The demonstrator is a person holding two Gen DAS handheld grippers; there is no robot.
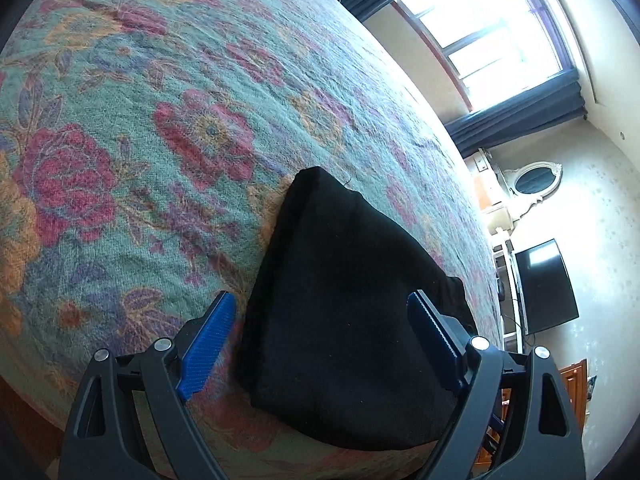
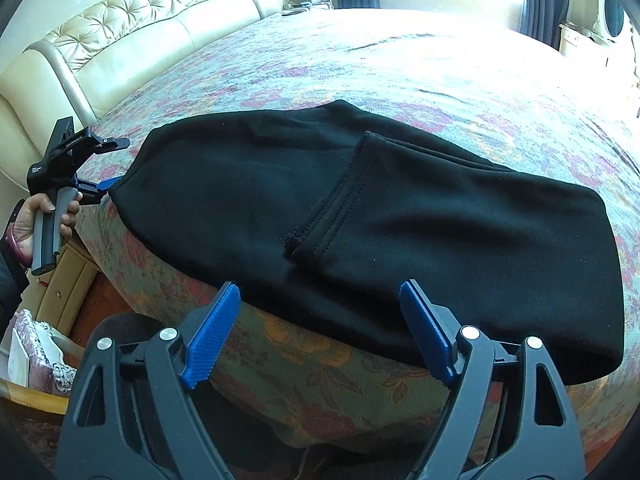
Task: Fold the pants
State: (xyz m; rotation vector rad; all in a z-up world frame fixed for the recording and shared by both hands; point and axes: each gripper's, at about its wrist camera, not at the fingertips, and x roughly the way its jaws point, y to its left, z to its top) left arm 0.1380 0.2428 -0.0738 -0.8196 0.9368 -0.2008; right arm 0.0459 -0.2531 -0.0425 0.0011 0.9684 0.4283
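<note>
A: Where do the pants [image 2: 360,216] lie?

B: Folded, on the bed [image 2: 400,64], near its front edge, over the floral bedspread [image 1: 140,128]. In the right wrist view they run as a long black band from left to right; a hemmed flap lies on top at mid-length, its stitched edge running toward the front.

A: State of the right gripper [image 2: 320,332]?

B: Jaws wide apart, nothing between the pads. It hovers at the bed's front edge, pointing down at the near border of the pants; whether a tip touches the cloth cannot be told.

A: And the left gripper [image 1: 320,336]?

B: Jaws likewise wide. In its own view the two blue pads [image 1: 208,344] straddle the narrow end of the pants without pressing on it. The right wrist view shows the same gripper [image 2: 108,184] at the left end of the pants, its blue tip just at the cloth, the handle held by a hand [image 2: 44,216].

A: Background features?

B: A tufted cream headboard [image 2: 132,28] behind the bed; a bright window [image 1: 492,28] with dark curtains [image 1: 516,116]; an oval mirror [image 1: 534,180] and a dark screen [image 1: 546,284] on the far wall.
</note>
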